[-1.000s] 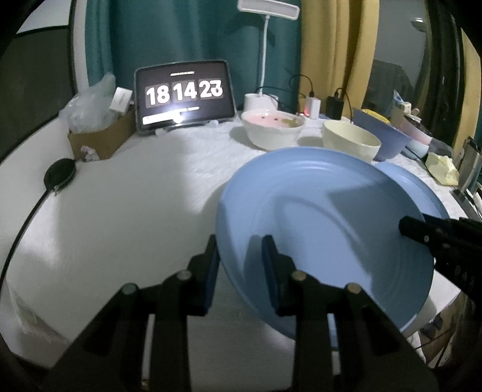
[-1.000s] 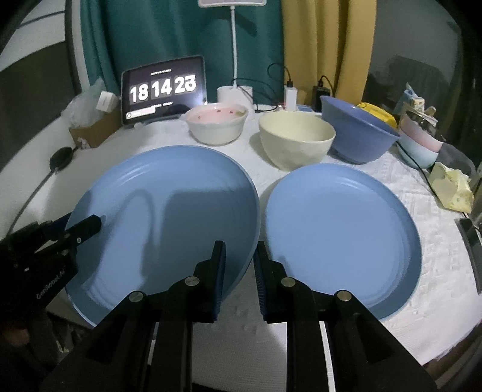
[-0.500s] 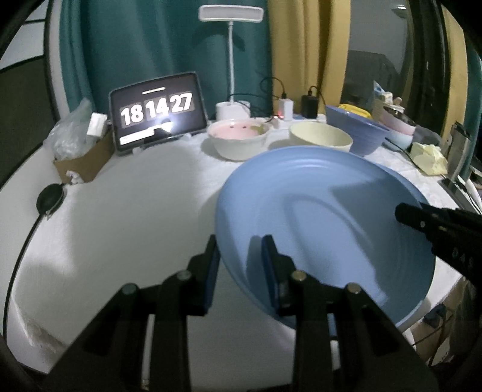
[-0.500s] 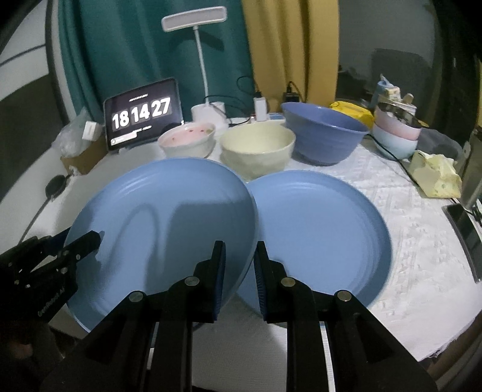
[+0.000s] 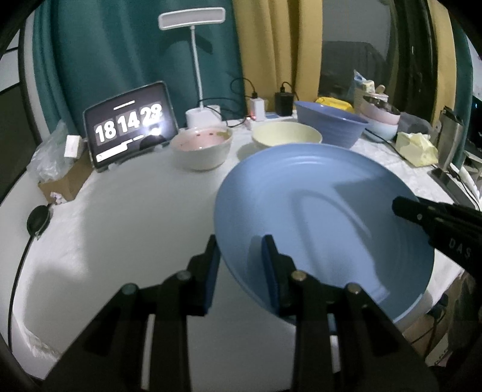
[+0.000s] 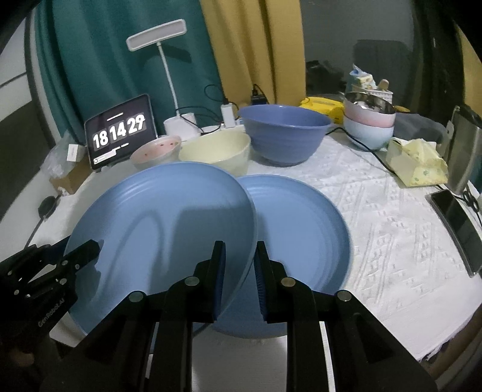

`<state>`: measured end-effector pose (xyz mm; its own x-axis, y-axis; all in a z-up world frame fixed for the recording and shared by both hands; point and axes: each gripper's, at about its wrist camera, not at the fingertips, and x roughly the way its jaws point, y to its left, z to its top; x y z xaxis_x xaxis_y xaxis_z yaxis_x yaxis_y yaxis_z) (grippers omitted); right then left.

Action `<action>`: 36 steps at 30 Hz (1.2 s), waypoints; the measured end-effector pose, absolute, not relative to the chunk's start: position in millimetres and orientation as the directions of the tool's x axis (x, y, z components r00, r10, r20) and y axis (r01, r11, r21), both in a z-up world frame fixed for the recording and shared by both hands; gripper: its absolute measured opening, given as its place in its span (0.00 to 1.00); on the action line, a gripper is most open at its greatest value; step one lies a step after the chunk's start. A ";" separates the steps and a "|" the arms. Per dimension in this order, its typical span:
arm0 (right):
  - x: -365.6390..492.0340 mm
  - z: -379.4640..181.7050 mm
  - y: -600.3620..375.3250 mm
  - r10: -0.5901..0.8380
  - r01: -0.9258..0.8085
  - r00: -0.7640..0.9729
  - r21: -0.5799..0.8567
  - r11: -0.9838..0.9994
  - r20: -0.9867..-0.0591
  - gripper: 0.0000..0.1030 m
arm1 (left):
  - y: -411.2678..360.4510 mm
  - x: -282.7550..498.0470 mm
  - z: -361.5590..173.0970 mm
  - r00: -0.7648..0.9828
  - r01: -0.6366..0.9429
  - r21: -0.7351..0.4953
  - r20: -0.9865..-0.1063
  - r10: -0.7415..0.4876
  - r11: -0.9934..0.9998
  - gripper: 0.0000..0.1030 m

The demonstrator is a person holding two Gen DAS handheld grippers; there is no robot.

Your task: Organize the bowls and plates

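Blue plate (image 6: 162,229) lifted, overlapping second plate (image 6: 304,229).
Both jaws clamped on opposite rims; looks stiff, light, slick, so grip the rim edges.

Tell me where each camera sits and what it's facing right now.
Left wrist: rides the left tongs, looking across the table; they clamp the held plate at its left rim, right tongs tip at right.
Right wrist: rides the right tongs on that plate's right rim, over the second plate; left tongs at lower left.
Shared: held plate, clock, lamp, bowls.
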<state>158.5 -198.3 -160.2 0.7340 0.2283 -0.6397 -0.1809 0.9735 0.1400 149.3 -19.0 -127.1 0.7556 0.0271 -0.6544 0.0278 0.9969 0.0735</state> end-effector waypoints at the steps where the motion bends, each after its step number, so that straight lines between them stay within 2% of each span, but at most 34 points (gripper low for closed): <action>1: 159.2 -160.3 -201.1 0.228 -0.178 0.734 0.142 0.974 -0.639 0.20 | -22.2 151.2 -127.0 0.755 0.031 0.075 -0.655 0.026 0.997 0.28; 36: 196.6 -184.9 -276.6 0.159 -0.045 0.708 0.180 0.983 -0.688 0.21 | -96.1 209.6 -156.9 0.662 0.150 0.097 -0.749 -0.027 0.984 0.32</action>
<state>196.6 -276.6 -184.9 0.7084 0.1587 -0.6877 -0.0451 0.9826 0.1803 209.6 -96.1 -156.9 0.6625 -0.0269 -0.7486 0.1499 0.9839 0.0973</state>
